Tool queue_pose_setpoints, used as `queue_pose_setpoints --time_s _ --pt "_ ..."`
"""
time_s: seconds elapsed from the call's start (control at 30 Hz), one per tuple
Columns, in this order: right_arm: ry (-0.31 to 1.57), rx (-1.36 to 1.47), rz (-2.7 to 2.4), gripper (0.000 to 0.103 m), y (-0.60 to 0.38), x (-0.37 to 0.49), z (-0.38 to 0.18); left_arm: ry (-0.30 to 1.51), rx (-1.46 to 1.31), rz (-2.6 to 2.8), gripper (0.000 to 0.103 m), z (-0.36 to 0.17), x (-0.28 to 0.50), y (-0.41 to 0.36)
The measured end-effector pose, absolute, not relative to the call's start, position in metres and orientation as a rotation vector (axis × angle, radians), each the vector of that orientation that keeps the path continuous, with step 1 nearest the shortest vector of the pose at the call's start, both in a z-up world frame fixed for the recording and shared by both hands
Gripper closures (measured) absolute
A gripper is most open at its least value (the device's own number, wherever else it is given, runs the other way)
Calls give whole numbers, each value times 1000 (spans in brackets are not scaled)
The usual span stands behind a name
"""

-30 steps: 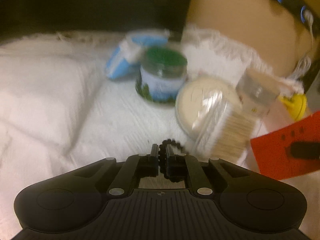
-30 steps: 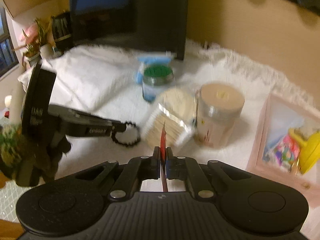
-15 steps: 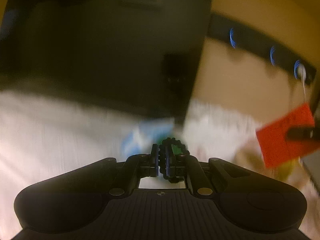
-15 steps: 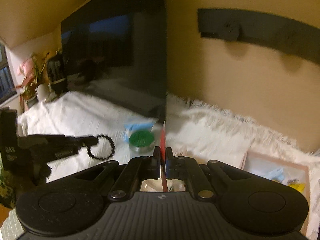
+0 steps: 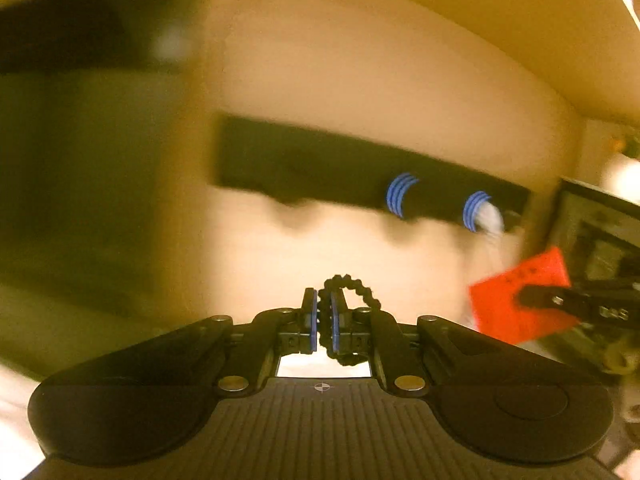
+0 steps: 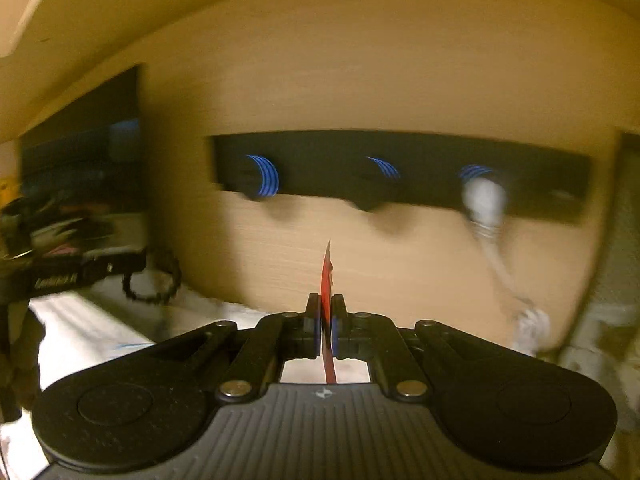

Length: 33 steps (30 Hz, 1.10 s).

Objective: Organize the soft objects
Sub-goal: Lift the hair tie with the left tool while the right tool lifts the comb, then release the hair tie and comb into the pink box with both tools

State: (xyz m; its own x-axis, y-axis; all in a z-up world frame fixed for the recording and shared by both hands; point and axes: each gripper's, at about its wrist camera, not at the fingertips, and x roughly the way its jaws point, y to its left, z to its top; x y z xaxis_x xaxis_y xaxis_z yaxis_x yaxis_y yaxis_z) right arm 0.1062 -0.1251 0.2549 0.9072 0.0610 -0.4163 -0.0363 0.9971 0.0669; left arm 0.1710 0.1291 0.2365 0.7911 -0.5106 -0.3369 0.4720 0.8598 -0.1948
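home room, likely bedroom or living room. black hook rail (image 6: 400,168) with blue-ringed pegs mounted on beige wall (image 6: 360,80); white cord (image 6: 486,220) hangs from one peg. dark screen (image 6: 84,160) left of rail, white fringed cloth (image 6: 88,320) below it.

Black coiled hair tie (image 5: 347,285) pinched, airborne; red card (image 5: 520,294) pinched edge-on.

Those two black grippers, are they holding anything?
Left gripper pinches a black beaded ring by its side; right gripper grips a red card by its lower edge.
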Motion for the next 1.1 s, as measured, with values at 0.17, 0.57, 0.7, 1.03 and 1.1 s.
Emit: queue_pose_setpoints --time_s 0.17,0.57,0.7,1.03,1.1 --pt "484 102 -33 98 -162 97 233 502 -121 -667 94 201 183 65" --pt "645 237 -22 98 -196 108 167 919 -252 -712 91 89 220 -6" --pt "704 322 87 98 -186 120 145 879 -288 -693 91 93 204 16" --pt "915 402 105 96 -158 166 67 707 -285 -540 91 149 161 119" --pt "911 405 102 94 -162 162 64 690 -288 -466 91 149 153 147"
